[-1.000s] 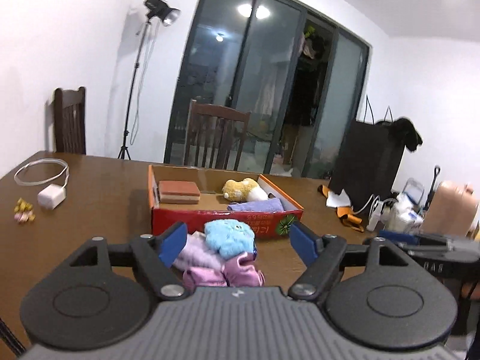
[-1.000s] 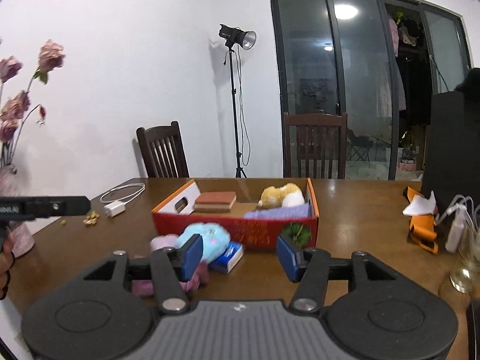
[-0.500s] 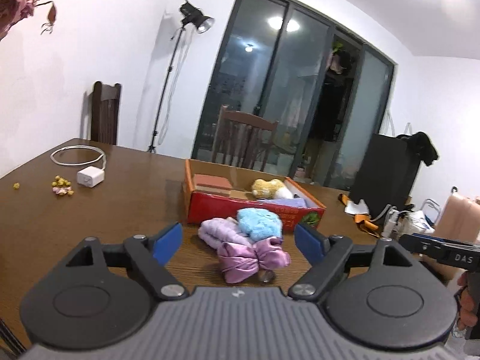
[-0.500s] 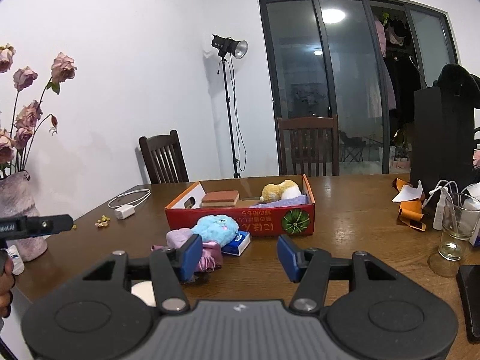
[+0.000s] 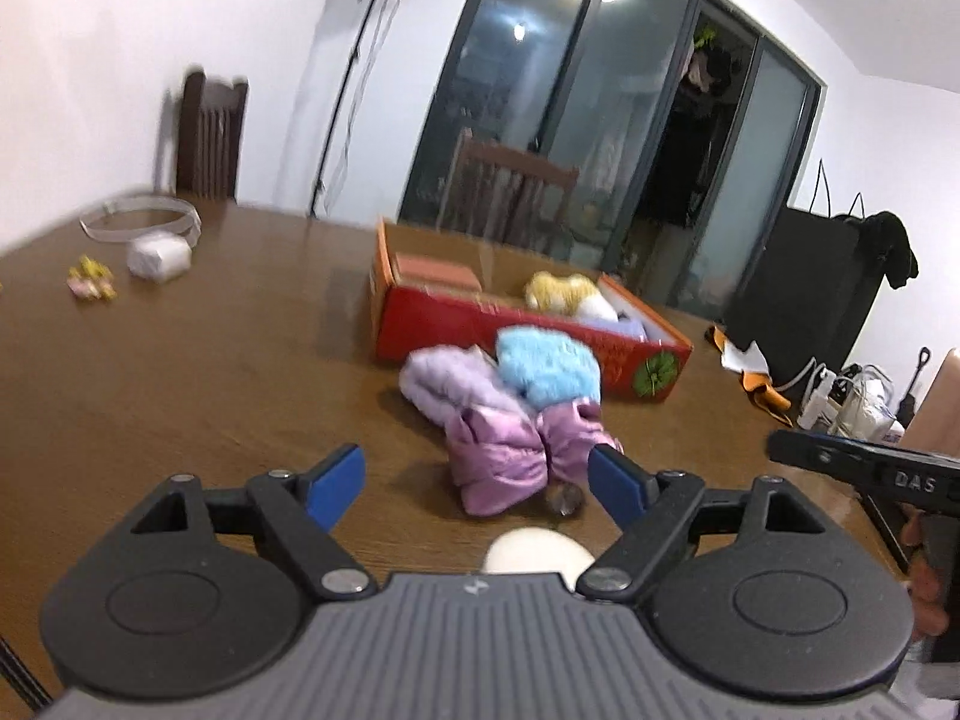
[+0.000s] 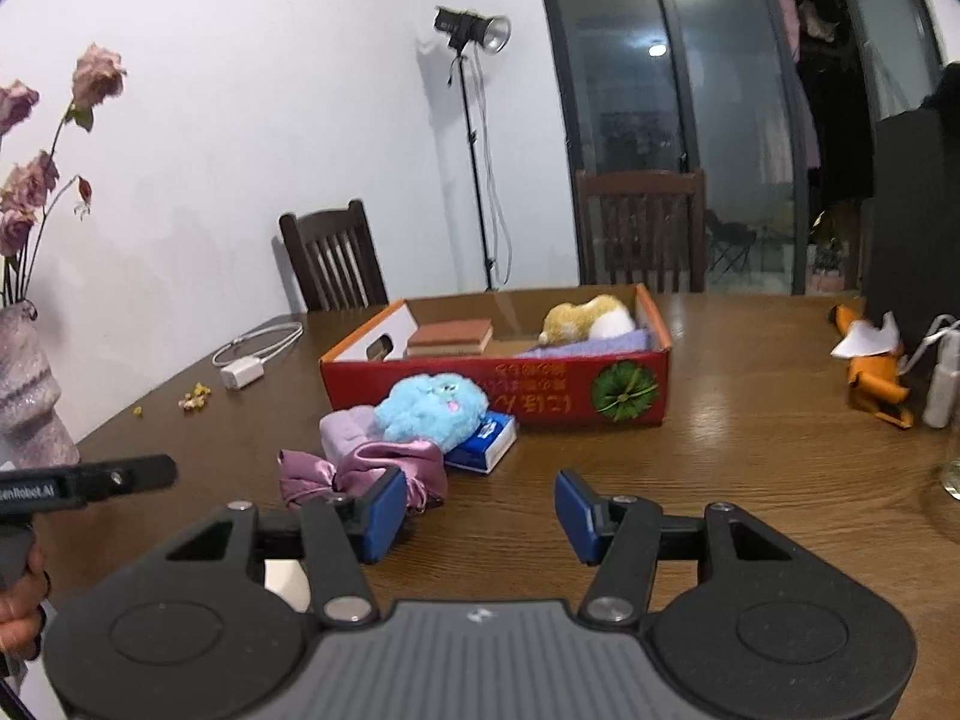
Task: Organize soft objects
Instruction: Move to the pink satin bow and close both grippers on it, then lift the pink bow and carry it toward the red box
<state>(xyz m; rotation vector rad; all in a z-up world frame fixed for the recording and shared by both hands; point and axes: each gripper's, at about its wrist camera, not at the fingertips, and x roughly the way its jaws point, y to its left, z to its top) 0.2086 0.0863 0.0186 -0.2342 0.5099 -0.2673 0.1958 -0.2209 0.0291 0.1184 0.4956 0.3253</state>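
Two grippers hang over a brown wooden table [image 6: 750,444], both with jaws apart and nothing between their blue pads. The left gripper [image 5: 477,480] fills the bottom of its own view, and past its tips, at mid-frame, lies a heap of soft things: a shiny pink satin bow [image 5: 516,456] nearest, a lilac fleece bundle [image 5: 450,384] behind it to the left, and a fluffy blue plush [image 5: 549,366] on top toward the right. Its jaws have lately been widening a little and now stand spread, with the bow seen in the gap but beyond the tips, untouched. A pale round object [image 5: 537,552] peeks up just above the gripper body; what it is cannot be told. Behind the heap, right of centre, sits a red cardboard box [image 6: 498,384] with open top, holding a stack of reddish-brown flat pieces [image 6: 450,336] at its left end, a yellow-and-white plush [image 6: 591,315] at its right end and a folded lavender cloth [image 6: 591,342] in front of that plush. In the right wrist view the right gripper [image 6: 474,510] sits at the bottom, half spread and released, the same heap lying up and left of its left pad, and a small blue-and-white packet [image 6: 486,441] under the blue plush, just in front of the box. A white charger with cable [image 6: 243,372] lies at mid-left, dried pink roses in a vase [image 6: 27,384] at the left edge.
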